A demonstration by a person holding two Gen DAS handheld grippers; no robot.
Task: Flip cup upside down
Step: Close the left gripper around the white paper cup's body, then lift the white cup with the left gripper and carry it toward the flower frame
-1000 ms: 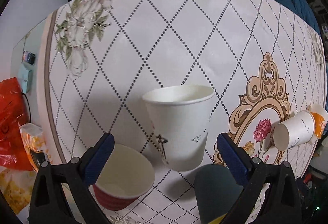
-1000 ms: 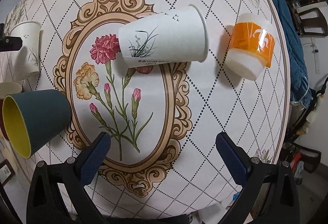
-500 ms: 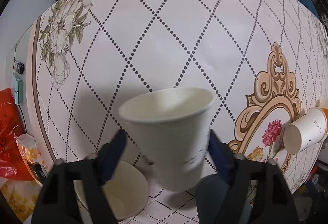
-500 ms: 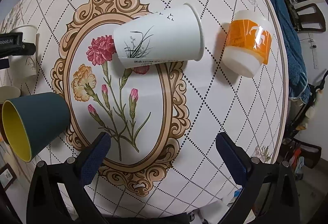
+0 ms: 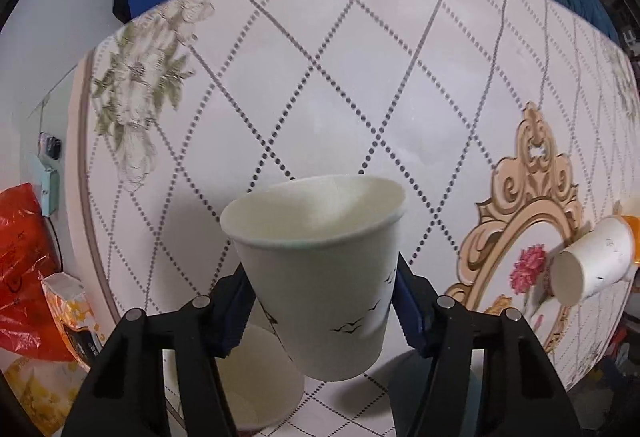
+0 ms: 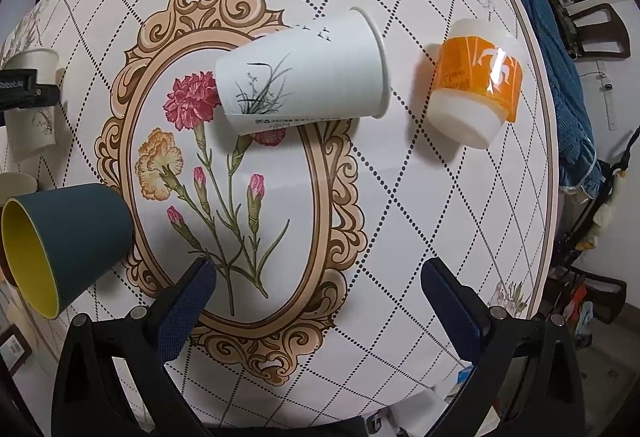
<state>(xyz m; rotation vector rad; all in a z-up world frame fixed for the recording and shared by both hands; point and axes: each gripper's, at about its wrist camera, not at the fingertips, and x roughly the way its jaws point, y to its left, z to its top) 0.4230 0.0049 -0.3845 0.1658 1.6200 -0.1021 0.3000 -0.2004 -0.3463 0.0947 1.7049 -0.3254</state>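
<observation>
Both left jaws clamp the white paper cup (image 5: 320, 285) mouth-up; right jaws gape wide, holding nothing.

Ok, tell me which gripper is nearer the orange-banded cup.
Right. The right gripper hangs open with the orange-banded cup ahead and to its right; the left gripper is across the table, clamped on a white paper cup.

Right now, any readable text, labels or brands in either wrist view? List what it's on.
"Robot.AI", partly cut off: on the left gripper's black body, right wrist view.
Small printed line along the bottom edge of the tipped white cup: too small to read.
White logo on the orange-banded cup: a mark, no legible letters.
Orange snack bag: print blurred, unreadable.
</observation>
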